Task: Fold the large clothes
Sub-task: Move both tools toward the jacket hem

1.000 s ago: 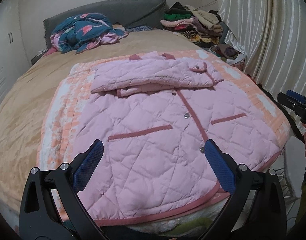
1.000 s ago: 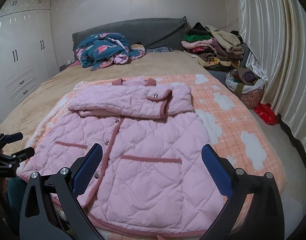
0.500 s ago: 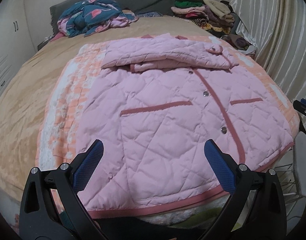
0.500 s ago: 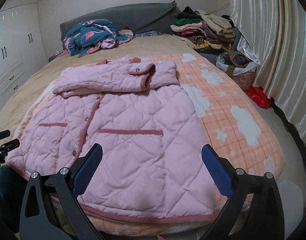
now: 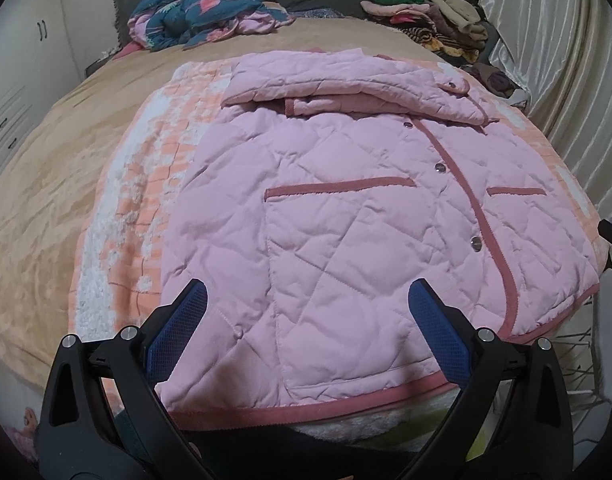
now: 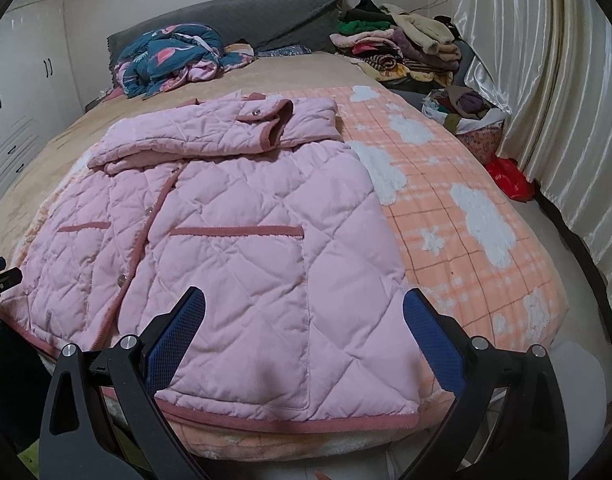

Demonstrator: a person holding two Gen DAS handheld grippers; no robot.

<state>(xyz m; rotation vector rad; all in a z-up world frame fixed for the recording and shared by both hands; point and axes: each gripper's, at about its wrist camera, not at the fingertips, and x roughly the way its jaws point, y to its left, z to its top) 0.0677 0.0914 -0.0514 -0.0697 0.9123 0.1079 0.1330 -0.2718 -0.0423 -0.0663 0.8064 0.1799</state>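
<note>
- Pink quilted jacket (image 5: 346, 220) laid flat, front up and buttoned, on the peach plaid blanket (image 6: 458, 216) covering the bed (image 5: 38, 184); hem at the near bed edge, collar toward the grey headboard (image 6: 242, 16).
- Done, as judged from the layout: both sleeves (image 6: 210, 132) folded across the chest, lying stacked below the collar.
- Left: body not yet folded; full length from hem trim (image 5: 306, 410) to collar still spread out. Lengthwise fold(s), hem toward collar, apparently the remaining work.
- Left gripper (image 5: 306, 332): jaws spread wide, nothing between them, poised over the hem on the jacket's left-hand portion, not visibly touching fabric.
- Right gripper (image 6: 304, 336): jaws likewise spread wide and empty, poised over the hem corner on the opposite side.
- Likely step in hand: approach to pinch the hem at two points.
- Not part of the fold: crumpled teal garment (image 6: 170, 56) near the headboard; clothes pile (image 6: 402, 48) at the far right corner.
</note>
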